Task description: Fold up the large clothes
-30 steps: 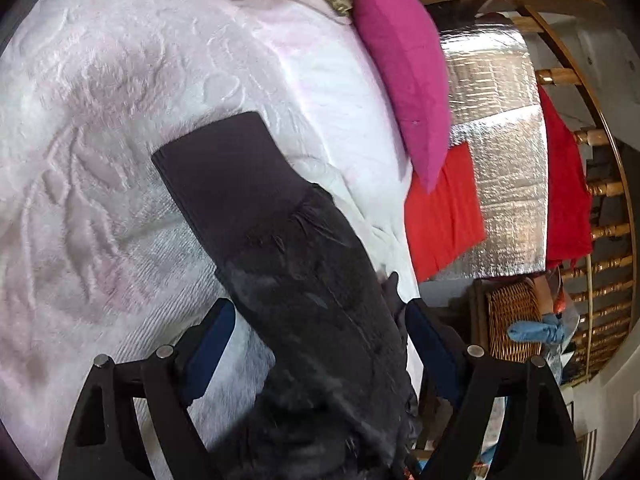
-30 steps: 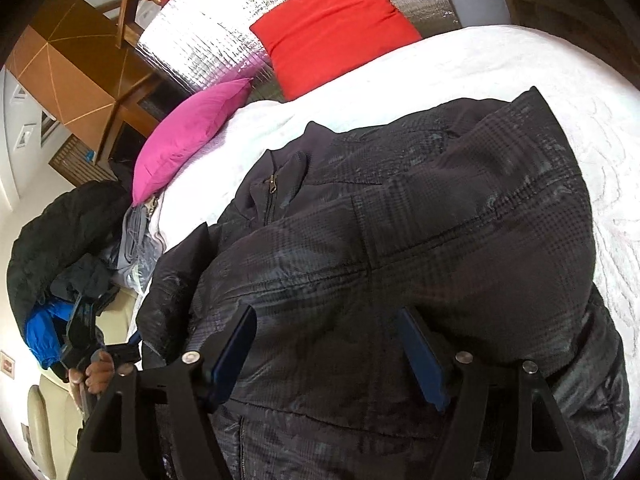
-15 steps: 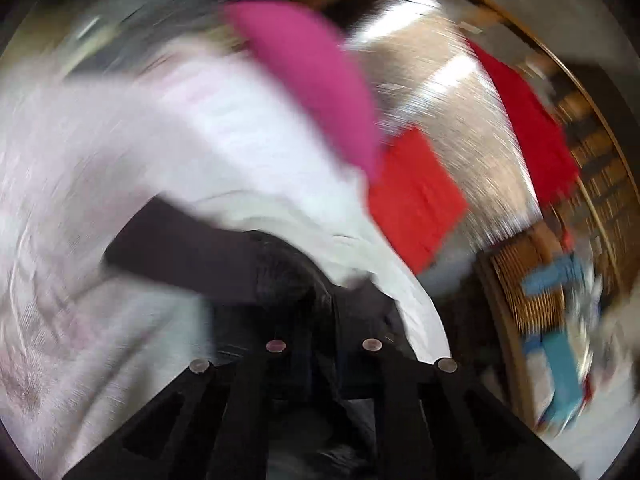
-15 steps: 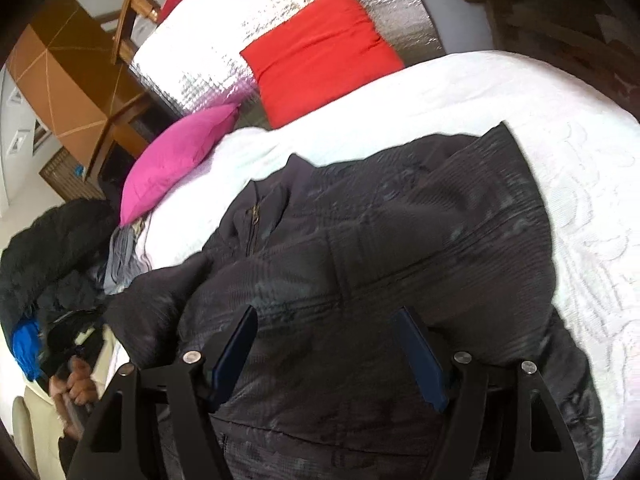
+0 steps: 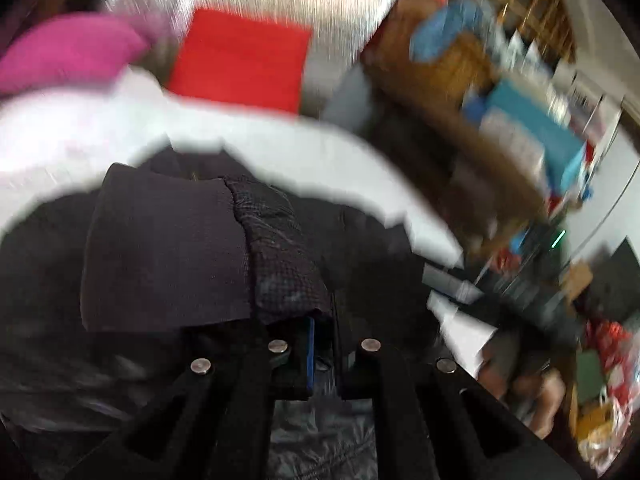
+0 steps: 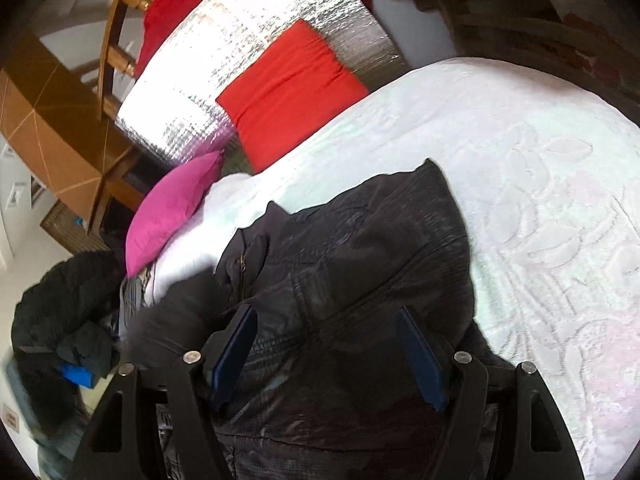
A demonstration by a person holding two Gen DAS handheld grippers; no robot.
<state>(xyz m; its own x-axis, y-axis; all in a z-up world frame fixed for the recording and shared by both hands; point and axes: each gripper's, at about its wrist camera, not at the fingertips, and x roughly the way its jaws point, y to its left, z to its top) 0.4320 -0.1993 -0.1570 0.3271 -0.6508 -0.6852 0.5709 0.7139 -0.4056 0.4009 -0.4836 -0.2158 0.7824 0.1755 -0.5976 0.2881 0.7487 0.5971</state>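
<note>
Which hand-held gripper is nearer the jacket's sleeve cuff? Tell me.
Left. The left hand-held gripper is shut on the sleeve beside its cuff; the right hand-held gripper hangs open over the jacket body.

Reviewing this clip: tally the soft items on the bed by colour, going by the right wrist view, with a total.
Black jacket: 1
Red cushion: 1
Pink cushion: 1
Total: 3, all on or at the head of the white bedspread. The dark pile of clothes sits off the bed edge and is not counted.
</note>
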